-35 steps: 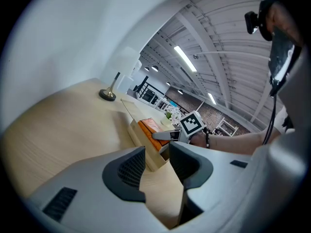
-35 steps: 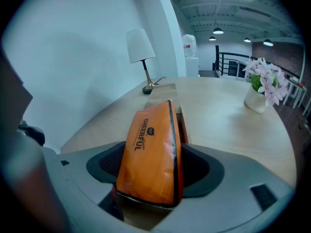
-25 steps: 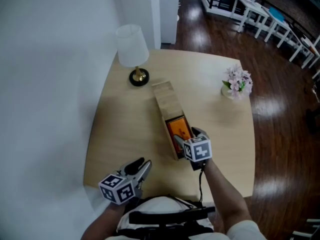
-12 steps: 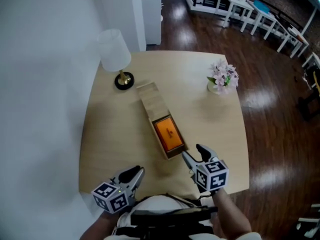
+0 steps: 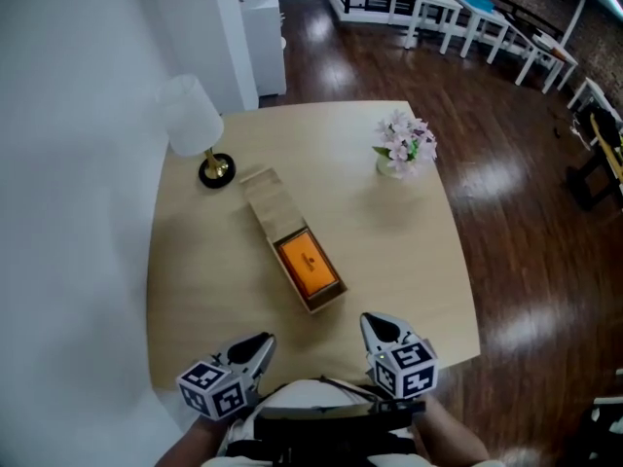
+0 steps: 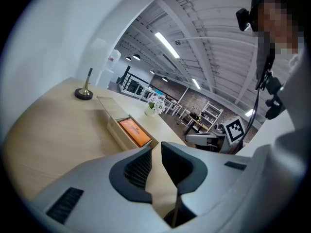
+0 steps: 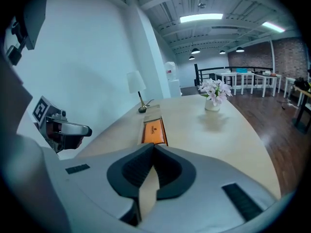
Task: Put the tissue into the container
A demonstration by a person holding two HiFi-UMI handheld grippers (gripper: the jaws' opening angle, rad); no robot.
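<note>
Table (image 5: 389, 241): pale wood top with rounded corners, standing against a white wall (image 5: 68, 163) on a dark wooden floor (image 5: 526, 212). Container (image 5: 290, 251): a long, narrow wooden box lying diagonally across the middle of the table, one end pointing to the far left corner and the other to the near edge; a wooden lid (image 5: 261, 195) covers the far half, and the near half stands open. Tissue pack (image 5: 307, 264): orange, lying flat inside the open near half of the container, its top face showing. Lamp (image 5: 190, 115): white shade on a thin stem with a round dark and brass base, at the far left corner, just beyond the container's covered end. Flowers (image 5: 404, 144): a small bunch of pale pink blooms in a white pot, near the far right corner, well apart from the container. Left gripper (image 5: 261, 341): at the near edge toward the left corner, jaws drawn together with nothing between them, clear of the container. Right gripper (image 5: 375, 321): at the near edge right of the middle, tips pointing at the container's open end but apart from it, jaws closed tip to tip on nothing.
</note>
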